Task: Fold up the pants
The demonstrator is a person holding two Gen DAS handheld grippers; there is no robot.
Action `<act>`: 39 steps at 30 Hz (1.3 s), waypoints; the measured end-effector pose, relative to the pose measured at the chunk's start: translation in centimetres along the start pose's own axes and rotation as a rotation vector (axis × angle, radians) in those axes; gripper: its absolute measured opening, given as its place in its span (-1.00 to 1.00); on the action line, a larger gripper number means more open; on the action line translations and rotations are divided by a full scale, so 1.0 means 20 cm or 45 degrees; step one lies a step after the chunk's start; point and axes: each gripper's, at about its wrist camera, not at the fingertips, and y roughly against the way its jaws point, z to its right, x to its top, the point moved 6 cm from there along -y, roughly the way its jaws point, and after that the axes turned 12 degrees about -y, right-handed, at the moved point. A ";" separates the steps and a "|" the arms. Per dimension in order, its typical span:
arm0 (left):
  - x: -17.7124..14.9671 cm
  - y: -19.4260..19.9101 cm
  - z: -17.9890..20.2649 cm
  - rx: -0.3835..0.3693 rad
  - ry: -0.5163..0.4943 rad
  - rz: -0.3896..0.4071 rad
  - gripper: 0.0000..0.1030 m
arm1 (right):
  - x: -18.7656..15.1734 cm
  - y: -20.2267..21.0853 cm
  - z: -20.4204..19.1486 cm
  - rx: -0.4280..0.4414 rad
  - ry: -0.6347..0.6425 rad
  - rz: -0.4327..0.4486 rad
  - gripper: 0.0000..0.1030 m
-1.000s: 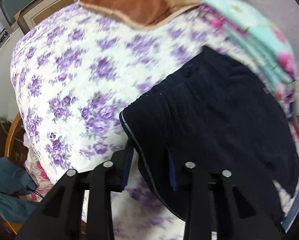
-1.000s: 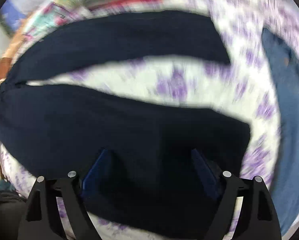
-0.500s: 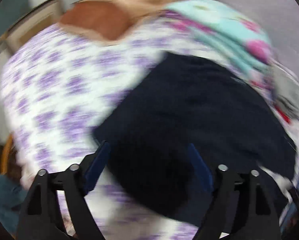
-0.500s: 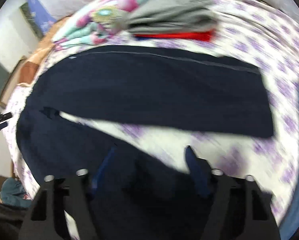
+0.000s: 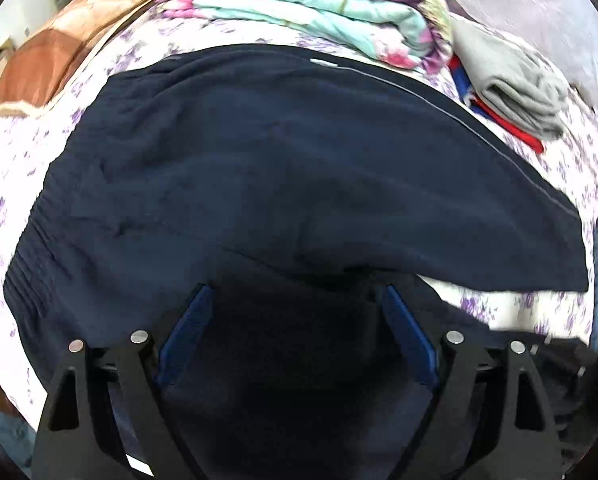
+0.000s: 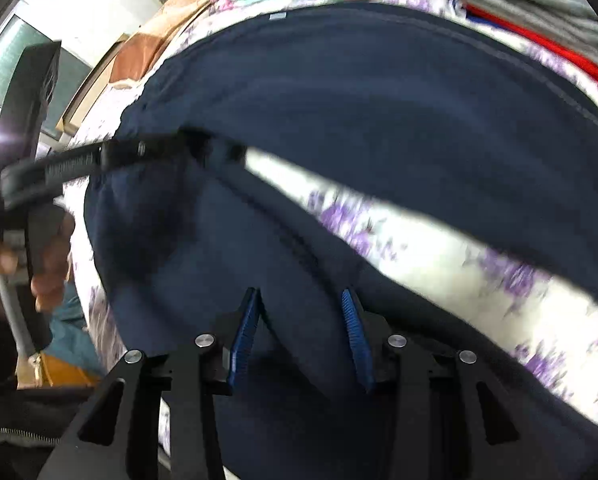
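- Right hand-held gripper [image 6: 301, 336] closing, near leg's cloth between its pads, not yet pinched.
- Left hand-held gripper [image 5: 295, 332] wide apart, over the crotch.
- Pants [image 5: 299, 168] on the bed [image 5: 27, 152]: legs run off rightward, far leg beyond both.

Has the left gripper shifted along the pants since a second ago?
Yes. The left gripper has left the waistband edge near the brown pillow and now hangs, jaws wide, over the crotch of the navy pants, nearer the folded floral quilt.

Navy pants [image 5: 299, 168] on white, seemingly purple-flowered bedspread [image 5: 3, 152].
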 end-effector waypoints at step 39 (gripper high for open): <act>-0.32 -0.02 -0.01 -0.099 -0.063 -0.107 0.71 | 0.53 -0.14 -0.19 -0.411 0.504 0.261 -0.84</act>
